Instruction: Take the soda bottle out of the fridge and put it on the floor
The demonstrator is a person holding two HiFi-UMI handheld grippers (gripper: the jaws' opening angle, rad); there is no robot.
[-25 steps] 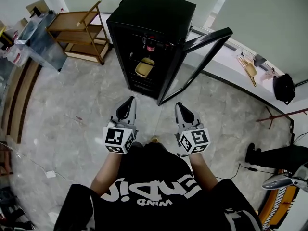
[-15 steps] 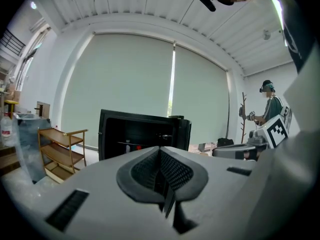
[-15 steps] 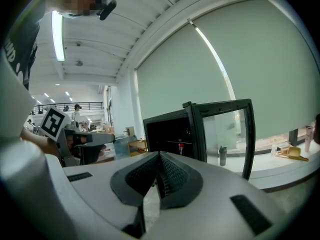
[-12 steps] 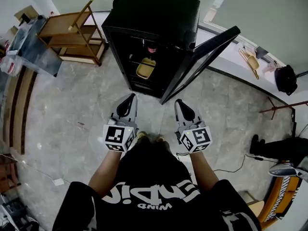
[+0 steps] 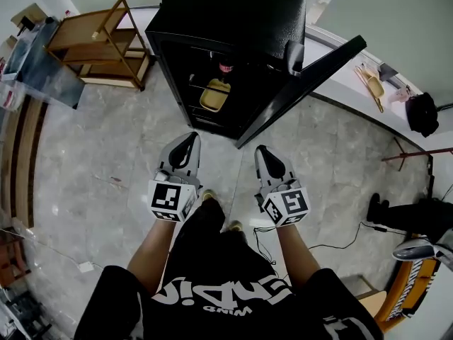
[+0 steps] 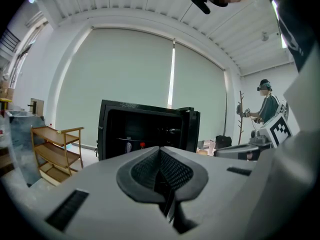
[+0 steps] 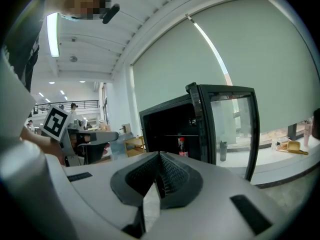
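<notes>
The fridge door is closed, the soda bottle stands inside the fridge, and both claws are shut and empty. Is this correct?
Not quite. The fridge door is open, swung out to the right in the head view. The soda bottle does stand inside the fridge, and the left claw and right claw are shut and empty.

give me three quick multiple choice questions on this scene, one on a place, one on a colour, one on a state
1. Where is the soda bottle? A on the floor; B inside the fridge; C on top of the fridge.
2. What colour is the fridge? A white; B red; C black.
3. How is the fridge door? A open; B shut; C taken off.
Answers: 1 B, it shows upright inside; 2 C, its casing is black; 3 A, it is swung wide.
</notes>
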